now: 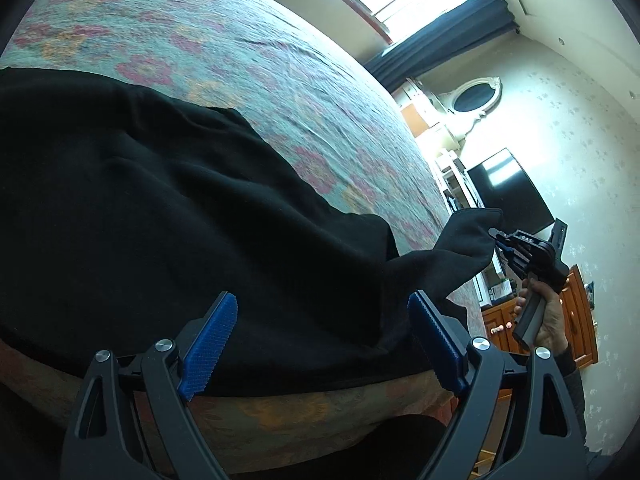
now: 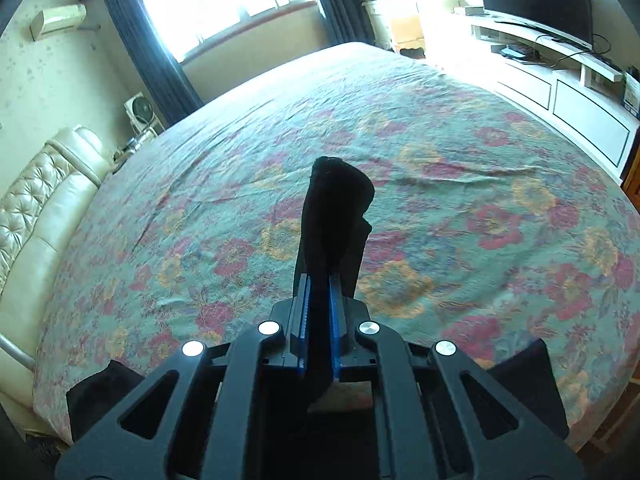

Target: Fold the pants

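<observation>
While the bed (image 2: 460,168) fills both views under its floral cover, black pants (image 1: 168,208) lie spread along its near edge. One end, seemingly a leg cuff, lifts off toward the right gripper (image 2: 319,300), jaws clamped on that fabric. Left gripper (image 1: 320,344) hovers over the pants, jaws wide, holding nothing.

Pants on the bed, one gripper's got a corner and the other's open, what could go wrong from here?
1. The right gripper pinches only a small tip of the pants; it may slip out under a pull.
2. The left gripper is open, so a one-sided lift may bunch the cloth.
3. The pants lie by the bed edge and may slide off.
</observation>
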